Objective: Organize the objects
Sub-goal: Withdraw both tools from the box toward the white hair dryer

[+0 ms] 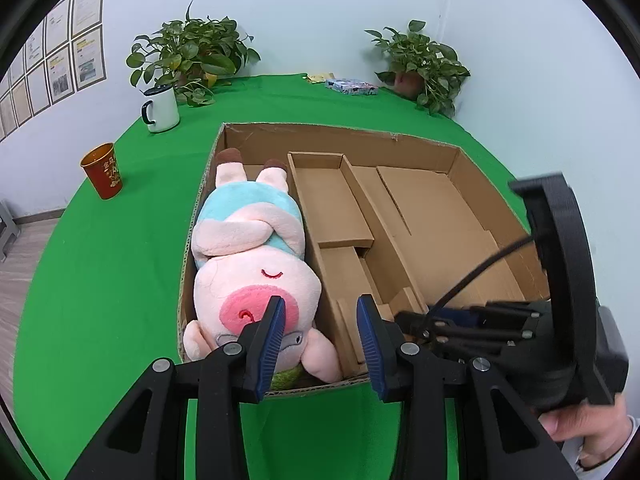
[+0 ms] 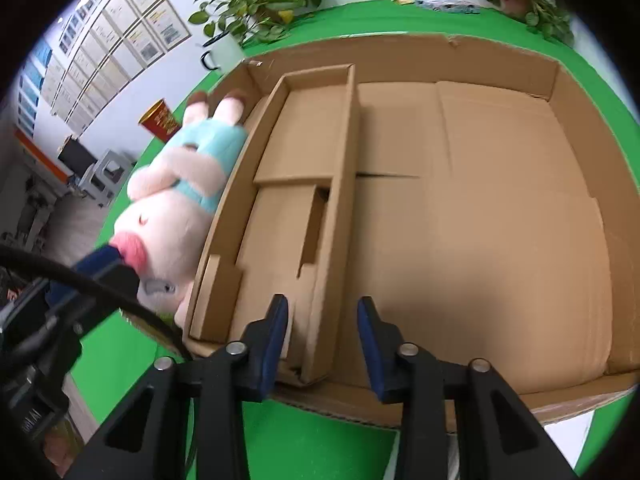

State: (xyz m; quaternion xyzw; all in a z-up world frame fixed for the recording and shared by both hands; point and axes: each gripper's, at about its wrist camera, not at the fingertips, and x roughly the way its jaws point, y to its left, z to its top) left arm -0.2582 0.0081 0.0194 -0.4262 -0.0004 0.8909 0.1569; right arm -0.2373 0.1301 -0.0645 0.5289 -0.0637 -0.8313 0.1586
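Item: red cup [image 1: 102,170] and white mug [image 1: 160,108], at nine and eleven o'clock of the cardboard box [image 1: 340,130], stood on the green cloth [image 1: 100,280] well apart from the work; low hazard unless an arm swung wide. Item: plush pig [image 1: 256,280], the task's thing, lay on its back in the box's narrow nine-o'clock compartment, feet toward twelve and head toward six, filling the slot and rising above the wall. Item: left gripper [image 1: 322,332], jaws moderately apart and holding nothing, hung over the pig's head, its left finger across the snout; whether it touched could not be told. Risk judged: closing here would pinch only loose fur or an ear, and the wedged toy could drag the light box along. Item: inner cardboard tray [image 1: 332,200], at centre, sat loose-looking; a snag could lift or skew it. Item: right gripper [image 2: 322,332], jaws narrowly apart and empty, straddled the tray's long wall at the six-o'clock rim; a squeeze or push there might crush or shift the cardboard. Item: hand [image 1: 588,424] at four o'clock; the two grippers stood close together, so collision or a snagged cable was possible.
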